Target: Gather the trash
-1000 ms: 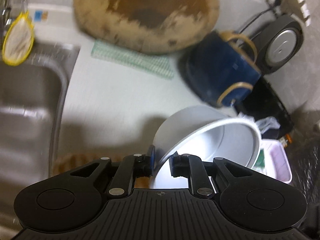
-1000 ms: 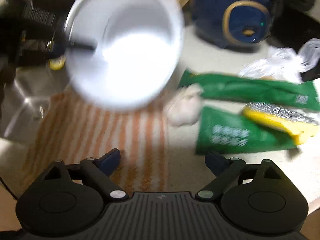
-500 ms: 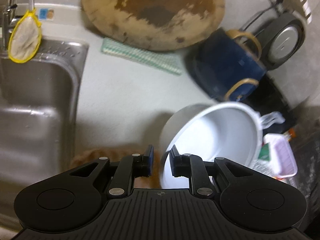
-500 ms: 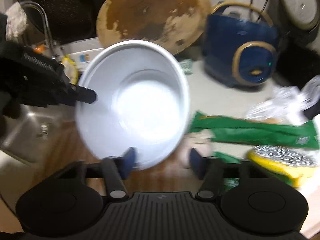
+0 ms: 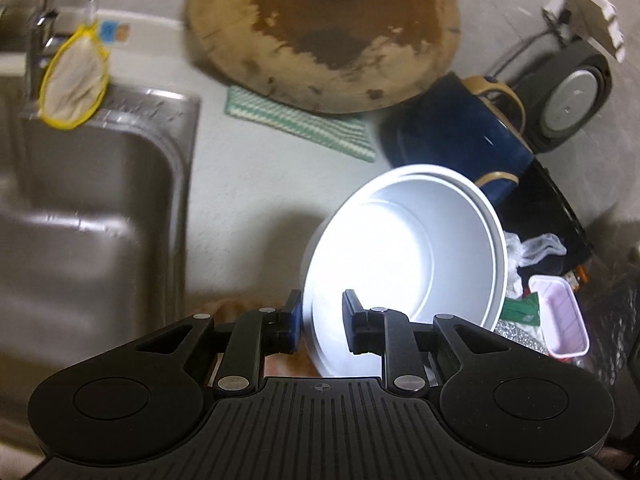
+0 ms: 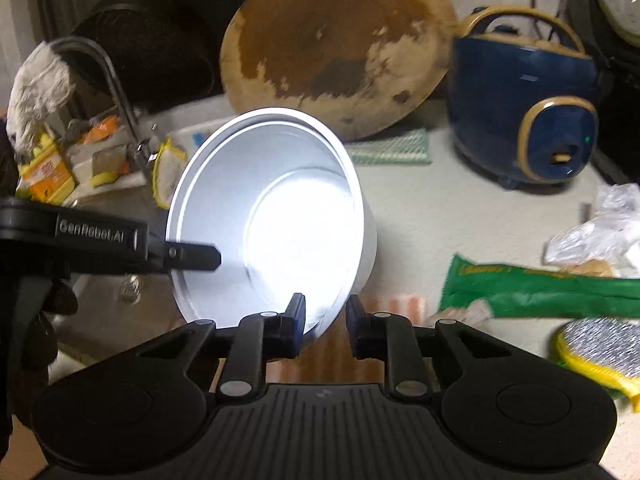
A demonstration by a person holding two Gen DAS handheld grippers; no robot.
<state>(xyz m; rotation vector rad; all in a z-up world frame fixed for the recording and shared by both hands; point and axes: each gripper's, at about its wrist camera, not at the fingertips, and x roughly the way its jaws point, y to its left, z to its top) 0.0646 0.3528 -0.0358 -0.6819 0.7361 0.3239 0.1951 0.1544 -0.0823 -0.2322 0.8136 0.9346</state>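
Low in my right wrist view, my right gripper (image 6: 324, 330) is closing astride the near rim of the tilted white pot (image 6: 272, 216), wall between its jaws, not yet pinched. At that view's left edge, my left gripper (image 6: 192, 257) straddles the opposite rim; its jaws are opening, one pad (image 5: 295, 320) touching the wall. The pot sits empty. By my judgement collection has barely begun: the green wrapper (image 6: 540, 288) at right, crumpled clear plastic (image 6: 600, 228) above it and a pale wad (image 6: 460, 314) all lie loose on the counter (image 6: 420, 208). Farther back: blue rice cooker (image 6: 524, 116), round wooden board (image 6: 336, 52).
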